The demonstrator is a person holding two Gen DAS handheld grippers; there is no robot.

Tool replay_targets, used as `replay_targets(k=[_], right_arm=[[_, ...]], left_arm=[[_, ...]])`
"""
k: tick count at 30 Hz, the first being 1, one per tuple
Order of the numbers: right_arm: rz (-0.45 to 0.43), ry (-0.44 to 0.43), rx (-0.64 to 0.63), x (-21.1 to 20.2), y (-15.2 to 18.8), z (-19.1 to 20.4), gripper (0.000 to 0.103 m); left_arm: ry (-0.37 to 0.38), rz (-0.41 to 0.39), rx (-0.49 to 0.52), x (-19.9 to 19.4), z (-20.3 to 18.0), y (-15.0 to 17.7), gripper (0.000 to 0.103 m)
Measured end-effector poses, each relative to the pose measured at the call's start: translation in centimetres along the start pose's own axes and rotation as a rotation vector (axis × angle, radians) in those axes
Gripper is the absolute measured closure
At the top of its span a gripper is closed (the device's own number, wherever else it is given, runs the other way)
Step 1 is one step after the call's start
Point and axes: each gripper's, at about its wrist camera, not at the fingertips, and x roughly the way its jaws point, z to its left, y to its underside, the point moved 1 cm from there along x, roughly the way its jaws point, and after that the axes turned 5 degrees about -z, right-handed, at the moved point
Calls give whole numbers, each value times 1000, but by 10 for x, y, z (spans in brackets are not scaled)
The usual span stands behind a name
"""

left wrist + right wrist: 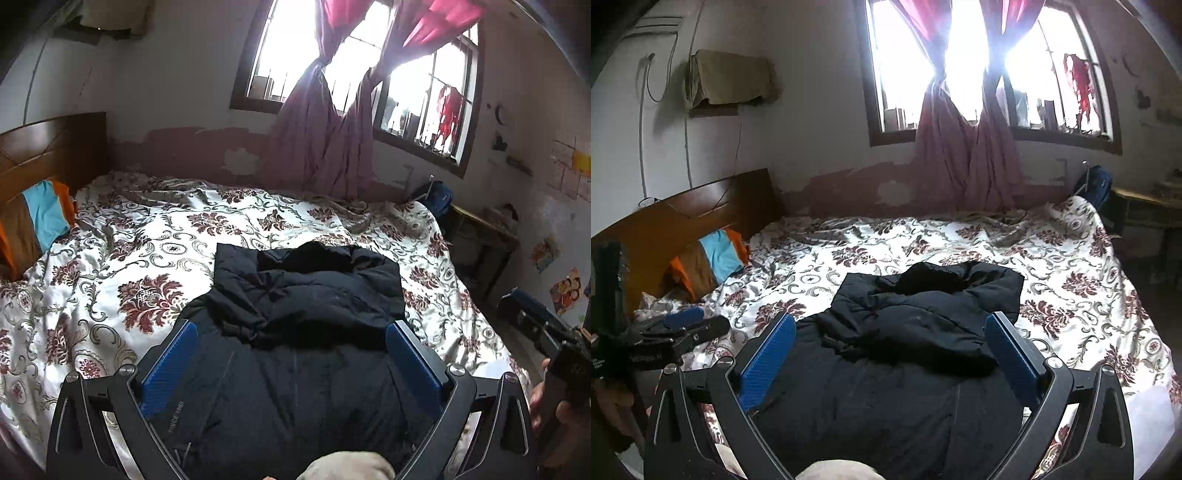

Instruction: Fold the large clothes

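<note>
Two grippers, left and right: we are holding both above the bed, fingers spread wide, gripping nothing. One black jacket: lying partly folded on the floral quilt, near our edge. One striped pillow: leaning against the headboard.

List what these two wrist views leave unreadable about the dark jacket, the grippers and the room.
- Near hem of the dark jacket: cut off by the bottom edge in both views, partly behind a pale object.
- Small print on the jacket, left wrist view: too small to read.
- Right gripper: only its tip shows at the left view's right edge.
- Outside the window: blown out by glare.
- Wall pictures: blurred by fisheye distortion.
</note>
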Motion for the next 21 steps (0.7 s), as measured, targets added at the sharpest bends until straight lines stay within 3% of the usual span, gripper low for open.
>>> replay_targets(k=[6,17,21], right_arm=[[8,79,38,-33,3,29,3],[-26,145,102,-89,26,58,3],[-28,150,77,-96,48,53,2]], left_arm=[[88,71,-47,1,32,13,0],[106,67,35,-20,66,37,0],[44,-5,67,-34,65,47,0]])
